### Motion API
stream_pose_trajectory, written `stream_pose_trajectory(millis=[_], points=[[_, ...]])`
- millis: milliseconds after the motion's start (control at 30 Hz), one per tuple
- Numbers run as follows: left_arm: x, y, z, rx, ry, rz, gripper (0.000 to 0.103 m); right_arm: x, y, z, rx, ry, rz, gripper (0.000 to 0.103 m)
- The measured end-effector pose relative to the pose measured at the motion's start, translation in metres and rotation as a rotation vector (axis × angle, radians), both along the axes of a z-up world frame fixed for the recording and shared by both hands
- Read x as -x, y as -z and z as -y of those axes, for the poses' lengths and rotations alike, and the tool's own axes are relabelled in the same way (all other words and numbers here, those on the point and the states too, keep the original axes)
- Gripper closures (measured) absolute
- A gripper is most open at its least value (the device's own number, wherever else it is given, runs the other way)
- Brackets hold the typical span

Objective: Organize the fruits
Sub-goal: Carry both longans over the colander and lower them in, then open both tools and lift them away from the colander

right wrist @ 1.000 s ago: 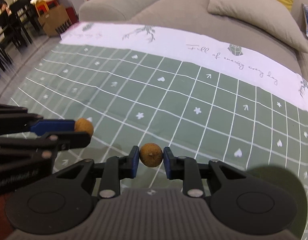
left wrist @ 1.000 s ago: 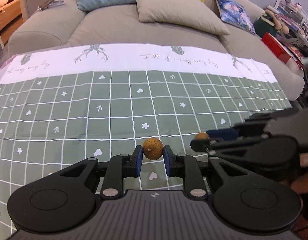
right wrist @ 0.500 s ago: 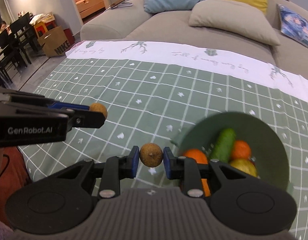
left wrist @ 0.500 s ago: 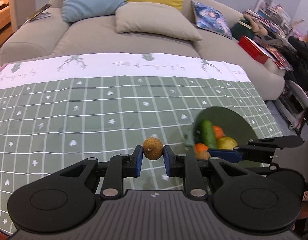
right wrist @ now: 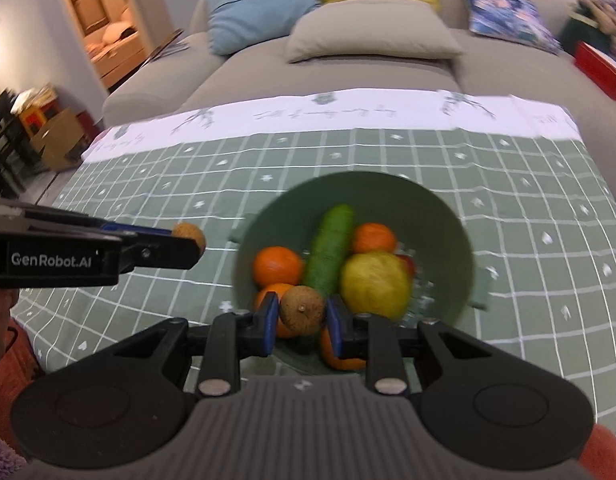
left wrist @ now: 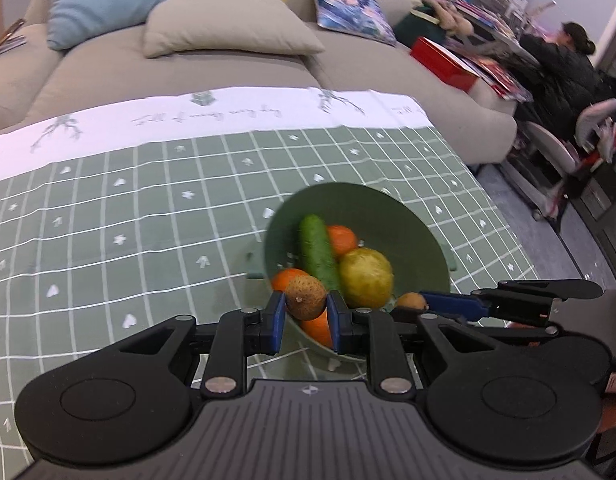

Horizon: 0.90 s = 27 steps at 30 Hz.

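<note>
My left gripper [left wrist: 306,307] is shut on a small brown longan [left wrist: 305,297] and holds it above the near rim of a green bowl [left wrist: 392,210]. My right gripper [right wrist: 301,312] is shut on a second brown longan [right wrist: 302,310], also above the bowl's [right wrist: 436,208] near rim. The bowl holds a cucumber [left wrist: 317,251], oranges [left wrist: 341,239] and a yellow-green fruit [left wrist: 366,277]. The right gripper shows at the right of the left wrist view [left wrist: 418,302]; the left gripper shows at the left of the right wrist view [right wrist: 190,236].
The bowl stands on a green checked tablecloth [left wrist: 108,216] with a white band at the far edge. A beige sofa [left wrist: 228,64] with cushions lies beyond. A person [left wrist: 564,60] sits at a cluttered desk at the far right.
Both grippers have moved right with their longans, from over bare tablecloth to above the bowl, which now fills the middle of both views.
</note>
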State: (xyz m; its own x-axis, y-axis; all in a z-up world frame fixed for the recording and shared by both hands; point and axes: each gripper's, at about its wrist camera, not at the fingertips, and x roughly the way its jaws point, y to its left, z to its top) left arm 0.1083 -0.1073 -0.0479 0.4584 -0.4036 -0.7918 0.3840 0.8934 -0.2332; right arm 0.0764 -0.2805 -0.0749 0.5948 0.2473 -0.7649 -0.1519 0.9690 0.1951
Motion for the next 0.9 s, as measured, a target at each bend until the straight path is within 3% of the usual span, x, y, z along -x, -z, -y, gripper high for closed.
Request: stream_pose_trajectory(millis=[300, 500, 900], points=[[-0.019, 0.023, 0.036, -0.027, 0.077, -0.064, 0.079, -0.014, 0.009, 0.031, 0.02, 0.03, -0.01, 0.081], [-0.03, 0.04, 0.056, -0.038, 0.143, -0.14, 0.079, -0.026, 0.019, 0.032, 0.108, -0.021, -0.042, 0.082], [-0.036, 0.065, 0.082, -0.071, 0.217, -0.206, 0.079, -0.048, 0.042, 0.038, 0.209, -0.165, -0.139, 0.082]])
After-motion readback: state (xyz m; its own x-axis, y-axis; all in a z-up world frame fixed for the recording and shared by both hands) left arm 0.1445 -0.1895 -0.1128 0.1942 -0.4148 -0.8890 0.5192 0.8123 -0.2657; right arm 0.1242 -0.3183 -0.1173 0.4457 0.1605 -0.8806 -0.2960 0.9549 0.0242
